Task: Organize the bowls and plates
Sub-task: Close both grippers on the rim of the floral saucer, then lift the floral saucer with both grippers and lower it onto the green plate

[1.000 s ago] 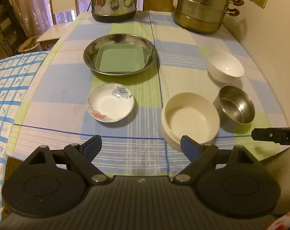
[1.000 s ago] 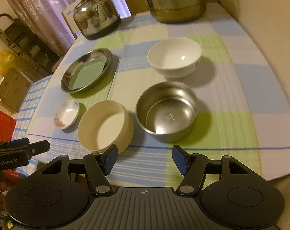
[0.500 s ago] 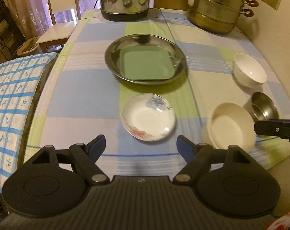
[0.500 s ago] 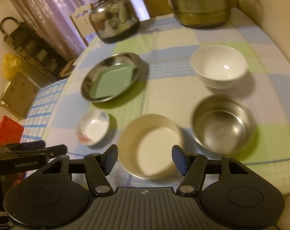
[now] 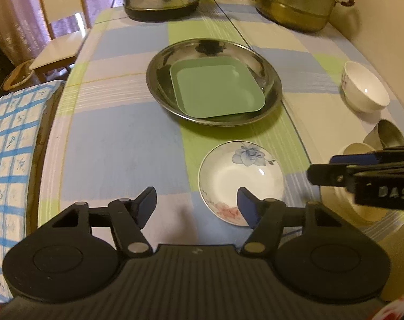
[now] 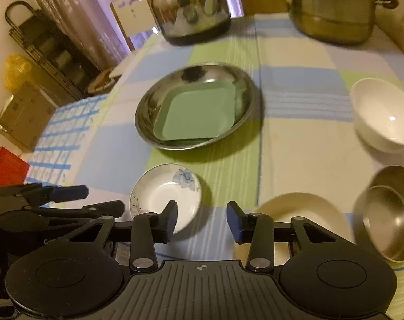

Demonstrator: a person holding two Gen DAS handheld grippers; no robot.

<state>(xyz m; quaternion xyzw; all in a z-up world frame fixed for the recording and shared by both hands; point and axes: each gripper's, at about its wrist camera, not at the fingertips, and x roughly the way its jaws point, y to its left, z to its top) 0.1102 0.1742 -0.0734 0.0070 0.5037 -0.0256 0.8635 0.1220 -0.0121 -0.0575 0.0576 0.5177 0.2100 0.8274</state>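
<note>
Approach stage, before any grasp. The left gripper (image 5: 196,205) and right gripper (image 6: 202,222) both hover low over the near edge of the checked tablecloth (image 5: 116,138), jaws spread wide and holding nothing.

The floral saucer (image 5: 242,181) lies flat just ahead of the left gripper, its near rim beside the right finger; it appears to be the next piece to gather. It is small, shallow and white, with 1 blue flower and a pink spray on its rim.

Behind it, a green square plate (image 5: 218,88) already sits nested in the round steel plate (image 5: 271,80).

To the right, well apart from the plates, stand 3 bowls: cream (image 6: 295,210), steel (image 6: 388,213) and white (image 6: 383,114).

The next move probably calls for closing the jaws across the saucer's thin rim, then lifting it onto the green plate. The shallow glazed lip may slip.
</note>
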